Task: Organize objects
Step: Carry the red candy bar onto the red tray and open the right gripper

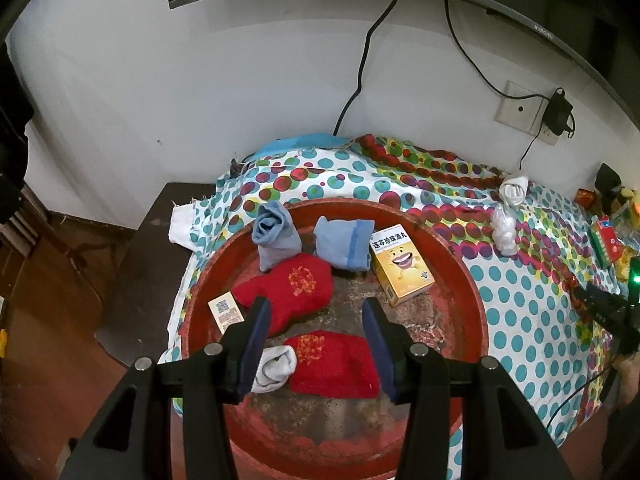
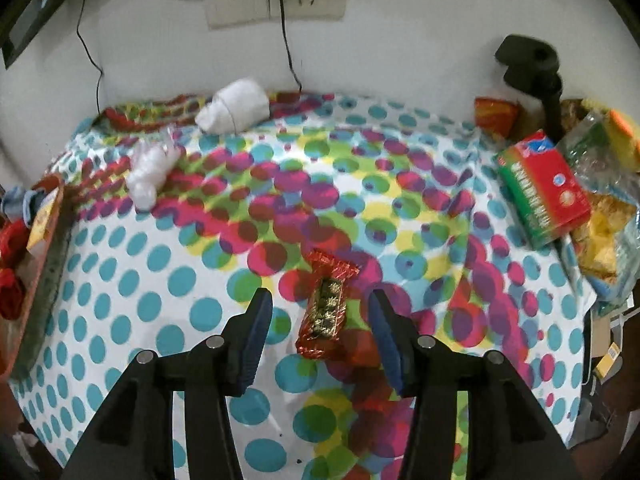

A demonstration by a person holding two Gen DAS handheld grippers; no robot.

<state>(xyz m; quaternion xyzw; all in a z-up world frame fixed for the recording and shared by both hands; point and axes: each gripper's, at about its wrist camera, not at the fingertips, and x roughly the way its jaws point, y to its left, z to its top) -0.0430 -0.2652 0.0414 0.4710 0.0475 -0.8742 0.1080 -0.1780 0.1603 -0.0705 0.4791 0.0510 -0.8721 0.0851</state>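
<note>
Here, left tongs (image 1: 316,316) gape empty above red socks (image 1: 294,292) in tray (image 1: 460,280); right tongs (image 2: 320,312) released, straddling red candy (image 2: 326,306).

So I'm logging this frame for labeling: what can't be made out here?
- Left wrist view: white sock, partly behind the left gripper finger.
- Left wrist view: QR card, print too small.
- Right wrist view: red tray, cut off by the left edge.
- Right wrist view: snack bags, blurred at the right edge.

Each black hand-held gripper (image 1: 316,312) has 2 blue-padded fingers (image 2: 256,332).
</note>
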